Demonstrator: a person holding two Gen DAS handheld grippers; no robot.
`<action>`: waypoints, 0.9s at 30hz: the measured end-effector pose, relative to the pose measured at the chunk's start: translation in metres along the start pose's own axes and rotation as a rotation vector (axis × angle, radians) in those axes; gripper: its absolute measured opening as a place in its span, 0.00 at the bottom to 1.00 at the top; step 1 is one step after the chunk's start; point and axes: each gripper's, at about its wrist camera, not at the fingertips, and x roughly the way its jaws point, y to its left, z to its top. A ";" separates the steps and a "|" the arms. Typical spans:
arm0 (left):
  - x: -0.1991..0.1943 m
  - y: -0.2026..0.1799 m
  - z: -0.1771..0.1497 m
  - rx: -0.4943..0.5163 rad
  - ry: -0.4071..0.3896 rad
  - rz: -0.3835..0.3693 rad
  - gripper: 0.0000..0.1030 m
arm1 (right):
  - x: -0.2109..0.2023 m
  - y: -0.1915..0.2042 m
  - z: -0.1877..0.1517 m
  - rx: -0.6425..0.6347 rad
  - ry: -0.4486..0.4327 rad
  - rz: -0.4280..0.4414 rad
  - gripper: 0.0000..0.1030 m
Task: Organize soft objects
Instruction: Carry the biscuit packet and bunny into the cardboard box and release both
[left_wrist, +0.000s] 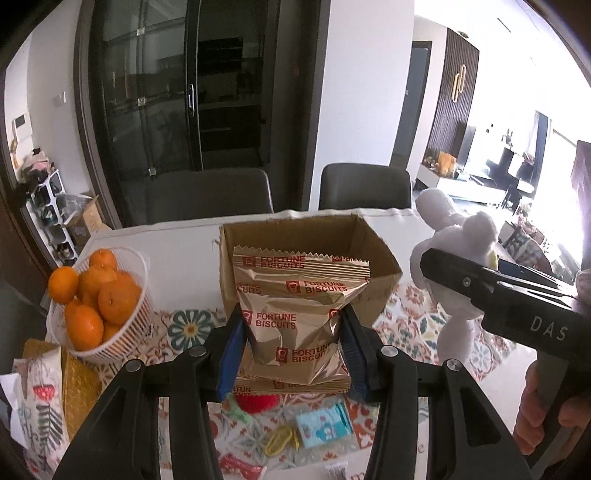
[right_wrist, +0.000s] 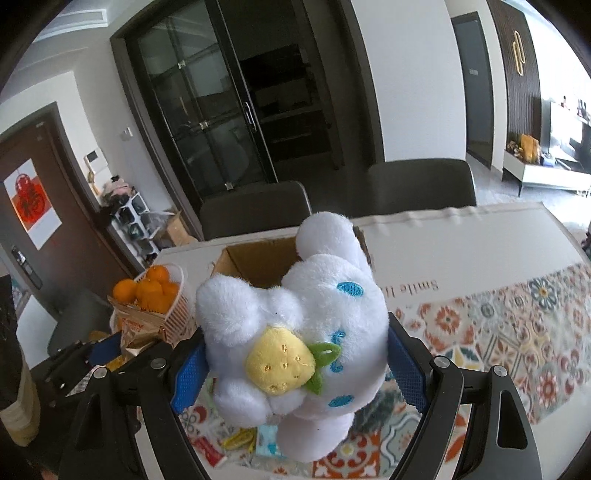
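My left gripper (left_wrist: 291, 350) is shut on a gold Fortune Biscuits packet (left_wrist: 295, 314) and holds it up in front of an open cardboard box (left_wrist: 376, 254) on the table. My right gripper (right_wrist: 295, 365) is shut on a white plush toy (right_wrist: 295, 332) with blue spots and a yellow strawberry on it, held above the table just in front of the box (right_wrist: 255, 262). In the left wrist view the plush (left_wrist: 454, 236) and the right gripper body (left_wrist: 517, 299) show at the right of the box.
A white basket of oranges (left_wrist: 92, 295) stands left of the box. Small items lie on the patterned mat: a red object (left_wrist: 255, 402), a light blue pack (left_wrist: 325, 424), a yellow clip (left_wrist: 277, 439). A patterned bag (left_wrist: 40, 406) is at the left. Two dark chairs (left_wrist: 365, 184) stand behind the table.
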 end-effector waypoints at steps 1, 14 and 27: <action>0.002 0.001 0.004 -0.003 0.000 -0.002 0.47 | 0.002 0.000 0.004 0.001 -0.002 0.005 0.83; 0.050 0.017 0.050 -0.026 0.046 -0.003 0.47 | 0.054 0.000 0.054 -0.033 0.039 0.031 0.83; 0.124 0.030 0.070 -0.079 0.170 -0.025 0.47 | 0.140 -0.019 0.079 -0.002 0.190 0.086 0.83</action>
